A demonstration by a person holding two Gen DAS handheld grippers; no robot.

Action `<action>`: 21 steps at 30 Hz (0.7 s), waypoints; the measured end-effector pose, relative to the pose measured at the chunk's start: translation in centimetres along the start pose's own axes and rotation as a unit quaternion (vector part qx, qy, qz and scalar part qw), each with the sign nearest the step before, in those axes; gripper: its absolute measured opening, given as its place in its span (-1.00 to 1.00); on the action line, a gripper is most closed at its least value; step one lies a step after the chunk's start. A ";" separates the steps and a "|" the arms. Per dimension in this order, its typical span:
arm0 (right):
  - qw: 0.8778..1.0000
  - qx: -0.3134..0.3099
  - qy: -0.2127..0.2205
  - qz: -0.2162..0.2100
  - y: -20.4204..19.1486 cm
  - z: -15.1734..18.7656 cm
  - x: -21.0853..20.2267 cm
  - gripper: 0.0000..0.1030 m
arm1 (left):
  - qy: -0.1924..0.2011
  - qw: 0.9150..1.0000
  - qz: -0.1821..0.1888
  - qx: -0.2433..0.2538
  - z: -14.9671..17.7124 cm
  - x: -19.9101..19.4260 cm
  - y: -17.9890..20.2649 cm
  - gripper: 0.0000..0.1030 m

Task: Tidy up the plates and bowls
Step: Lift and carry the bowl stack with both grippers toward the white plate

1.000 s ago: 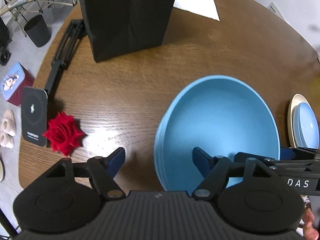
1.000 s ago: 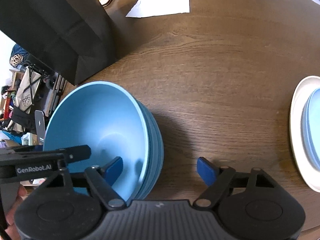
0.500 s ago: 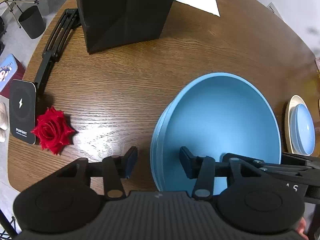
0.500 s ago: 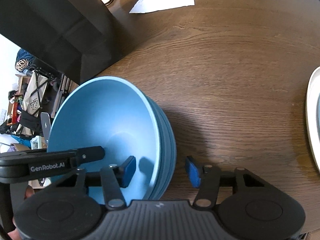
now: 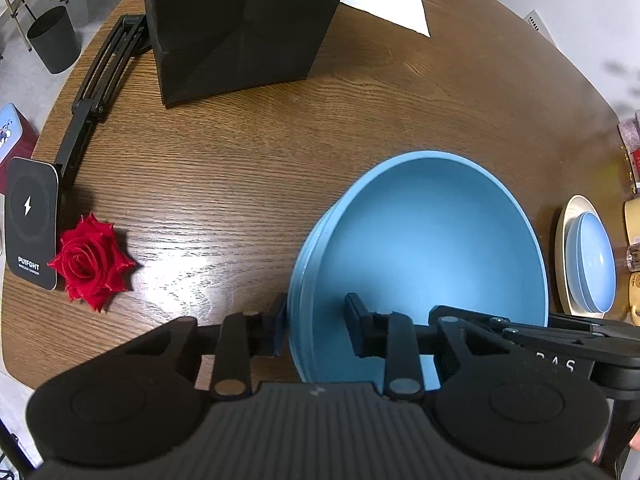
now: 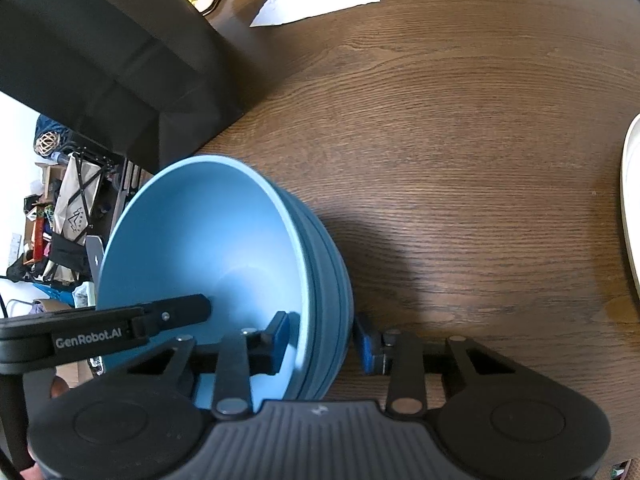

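A: Logging the left gripper (image 5: 316,324) first. Straddling the wall of the stack of blue bowls (image 5: 432,240), on the stack's rose side. Jaws just been closing, stack wall between them. Outer pad looking like it's touching the stack, inner pad hanging just short inside the top bowl. Marking as not yet clamped.

B: Agreeing. Right gripper (image 6: 322,338) mirroring that on the opposite side of the stack, one finger inside the top bowl, one outside. Also just been closing on the wall. Pads sitting very near both faces; not managing to tell if actually pressing.

A: Reason for two grippers?

B: Guessing here: taking the nested stack from both sides, likely for lifting it level as one piece, not tipping it.

A: Stack location?

B: Sitting on the wooden table (image 5: 240,140), near its front edge. Black bag (image 5: 240,20) standing well beyond the stack, white paper (image 5: 384,4) further still.

A: Contents?

B: Several bowls nesting in each other, top bowl holding nothing but gripper fingers. Cream plate (image 5: 562,240) lying beside the stack on the side away from the rose, carrying a small blue dish (image 5: 592,256). Red rose (image 5: 90,264) and black charger (image 5: 30,232) lying well off on the other side of the stack.
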State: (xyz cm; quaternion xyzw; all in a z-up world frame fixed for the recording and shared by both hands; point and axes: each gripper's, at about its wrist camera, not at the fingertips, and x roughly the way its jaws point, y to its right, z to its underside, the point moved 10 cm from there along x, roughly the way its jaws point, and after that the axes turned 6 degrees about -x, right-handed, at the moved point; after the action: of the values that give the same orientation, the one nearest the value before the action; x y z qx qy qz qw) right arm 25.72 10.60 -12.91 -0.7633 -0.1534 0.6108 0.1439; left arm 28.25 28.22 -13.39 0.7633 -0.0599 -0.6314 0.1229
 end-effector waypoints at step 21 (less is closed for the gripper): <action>1.000 -0.012 0.007 -0.003 0.0 0.3 -0.6 -0.39 | 0.008 1.000 -0.022 0.011 0.1 -0.4 0.1 -0.42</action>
State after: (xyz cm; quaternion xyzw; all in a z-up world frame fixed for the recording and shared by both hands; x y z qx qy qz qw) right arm 25.33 10.36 -12.46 -0.7687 -0.1621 0.6032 0.1378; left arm 28.10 28.16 -13.03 0.7709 -0.0492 -0.6269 0.1013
